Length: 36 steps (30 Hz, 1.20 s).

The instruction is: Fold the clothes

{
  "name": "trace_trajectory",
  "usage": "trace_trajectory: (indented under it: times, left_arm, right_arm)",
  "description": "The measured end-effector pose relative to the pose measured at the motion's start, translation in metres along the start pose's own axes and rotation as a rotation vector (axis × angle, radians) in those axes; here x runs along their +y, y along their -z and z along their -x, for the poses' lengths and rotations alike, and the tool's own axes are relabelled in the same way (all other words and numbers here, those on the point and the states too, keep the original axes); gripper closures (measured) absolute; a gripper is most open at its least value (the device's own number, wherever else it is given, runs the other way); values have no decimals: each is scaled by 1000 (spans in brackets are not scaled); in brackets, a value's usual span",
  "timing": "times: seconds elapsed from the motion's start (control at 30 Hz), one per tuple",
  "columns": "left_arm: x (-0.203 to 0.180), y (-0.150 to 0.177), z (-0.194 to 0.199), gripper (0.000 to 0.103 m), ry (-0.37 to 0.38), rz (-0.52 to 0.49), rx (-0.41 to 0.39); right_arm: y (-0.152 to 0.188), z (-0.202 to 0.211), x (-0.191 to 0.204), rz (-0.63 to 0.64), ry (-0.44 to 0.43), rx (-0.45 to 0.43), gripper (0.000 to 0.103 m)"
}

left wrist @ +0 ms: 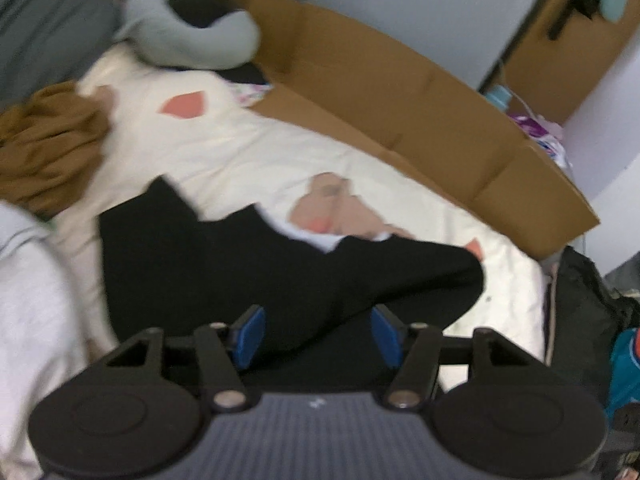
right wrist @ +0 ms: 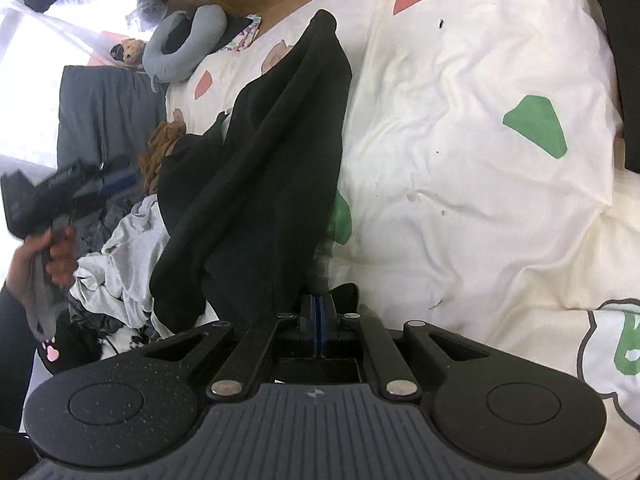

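From the left wrist, the left tongs [left wrist: 318, 338] stand wide apart, holding nothing, over a black garment [left wrist: 280, 264] spread on the bed [left wrist: 224, 152] beside a cardboard box [left wrist: 400, 104]. From the right wrist, the right tongs [right wrist: 319, 326] are clamped on the black garment [right wrist: 272, 152], which trails away across the bed [right wrist: 460, 160]; grey clothes [right wrist: 124, 256] are heaped along the bed's left side.

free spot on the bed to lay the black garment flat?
Bare duvet right of the black garment, around the green patch. Crowded on its left: grey clothes, brown garment, neck pillow. Cardboard borders the far edge.
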<state>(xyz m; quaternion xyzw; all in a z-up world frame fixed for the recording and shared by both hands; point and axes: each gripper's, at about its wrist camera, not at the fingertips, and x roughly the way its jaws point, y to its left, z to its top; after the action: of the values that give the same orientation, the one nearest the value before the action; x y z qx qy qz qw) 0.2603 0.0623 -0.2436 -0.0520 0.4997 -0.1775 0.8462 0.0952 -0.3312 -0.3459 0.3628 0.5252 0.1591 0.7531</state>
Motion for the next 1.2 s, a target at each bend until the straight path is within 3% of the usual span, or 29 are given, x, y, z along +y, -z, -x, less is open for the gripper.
trace_trajectory:
  times: [0.13,0.3,0.43,0.53,0.83,1.0,1.13,1.2]
  left_arm:
    - [27,18,19,34,-33,0,0]
    - [55,39,36,34,-67,-53,19]
    - [78,54,43,34,-96,-70,47]
    - [99,68,44,34,-78,-56,70]
    - [138,106,10,35,-139,-175,125]
    - [150,108,2,44,-132,-156,127]
    - [152,107,9,80,-80,-122,114]
    - [148,108,14,84,-62,-110,106]
  right_arm:
    - [-3,2,5,15,12,1,100]
    - [-7,2,11,28,14,7,96]
    - [-12,3,21,52,10,2,73]
    - [-16,4,30,69,2,2,68]
    - [-16,-9,53,119,-14,65,66]
    - [-12,-11,53,124,2,81,66]
    - [-11,-12,52,119,2,87,66]
    - [-11,-12,53,125,-5,86,66]
